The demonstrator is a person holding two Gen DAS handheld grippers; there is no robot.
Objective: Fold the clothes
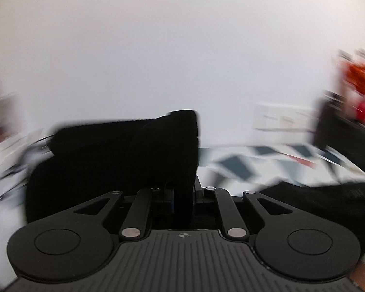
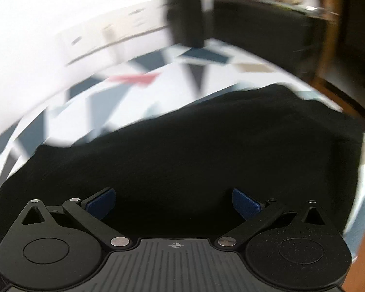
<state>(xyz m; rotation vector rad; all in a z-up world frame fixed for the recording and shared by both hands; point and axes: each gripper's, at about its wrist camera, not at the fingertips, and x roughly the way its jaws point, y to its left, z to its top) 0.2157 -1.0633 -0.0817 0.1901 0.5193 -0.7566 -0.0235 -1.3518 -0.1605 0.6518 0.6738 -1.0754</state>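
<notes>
A black garment (image 2: 206,146) lies spread on a bed with a white cover printed with dark blue, grey and red triangles (image 2: 138,77). My left gripper (image 1: 182,189) is shut on a fold of the black garment (image 1: 124,155) and holds it lifted above the bed. My right gripper (image 2: 174,203) is open, its blue pads (image 2: 101,203) wide apart just over the black cloth, holding nothing. Both views are blurred by motion.
A white wall (image 1: 158,48) fills the back of the left wrist view. A dark cabinet (image 2: 260,19) with red items on top stands beyond the bed. A white low drawer unit (image 2: 109,34) lines the wall. A wooden frame (image 2: 328,36) is at the right.
</notes>
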